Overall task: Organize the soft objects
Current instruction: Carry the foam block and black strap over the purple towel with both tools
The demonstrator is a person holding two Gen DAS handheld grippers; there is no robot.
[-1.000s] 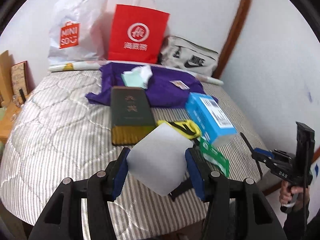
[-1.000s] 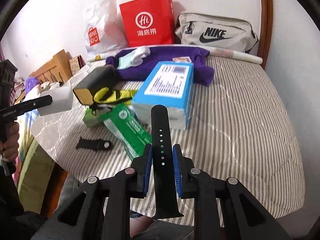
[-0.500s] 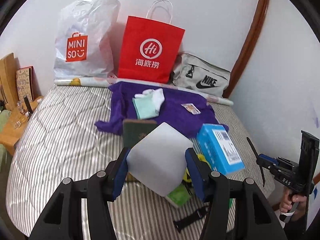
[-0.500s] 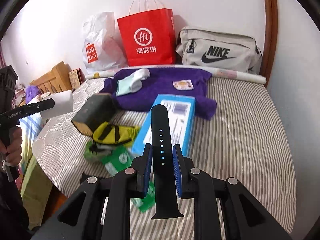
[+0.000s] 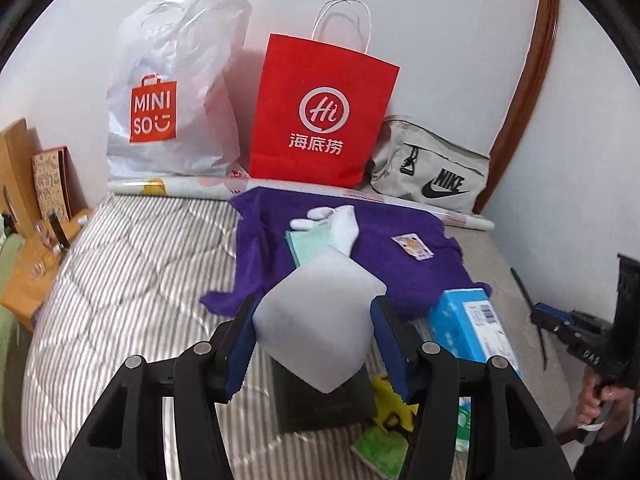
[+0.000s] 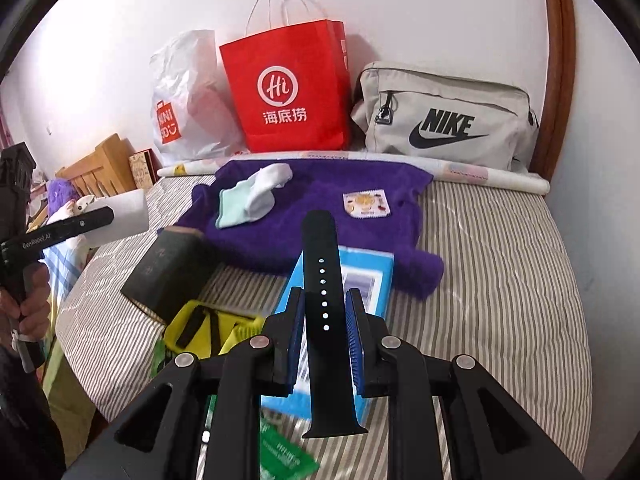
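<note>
White walls back a bed [image 6: 500, 280] with a grey-striped quilted cover. Along the wall stand a white plastic bag [image 5: 176, 92], a red paper bag [image 5: 320, 112] and a grey Nike pouch [image 6: 448, 116], with a rolled sheet [image 6: 480, 174] lying in front of them. A purple towel [image 6: 320, 208] is spread on the bed; on it rest a white and mint sock [image 6: 252, 196] and a small printed sachet [image 6: 366, 205]. Nearer the bed's front edge lie a blue box [image 5: 468, 324], touching the towel's corner, a dark book [image 6: 168, 272], a yellow strap [image 6: 204, 330] and green packets [image 5: 380, 446].

Left gripper [image 5: 316, 320]: jaws part-open and closed on a white foam block [image 5: 320, 316], held corner-down above the book and clear of the bed. Its blue pads [image 5: 240, 340] press on the block's two sides.

Right gripper [image 6: 325, 324]: jaws narrow and clamped on a black watch strap [image 6: 322, 280], held upright along the fingers above the blue box, with its row of holes facing the camera and both ends projecting past the pads.

Each wrist view shows the other gripper at its edge, gripped by a hand [image 6: 28, 300]. Wooden furniture [image 6: 104, 164] stands beside the bed on the left.
</note>
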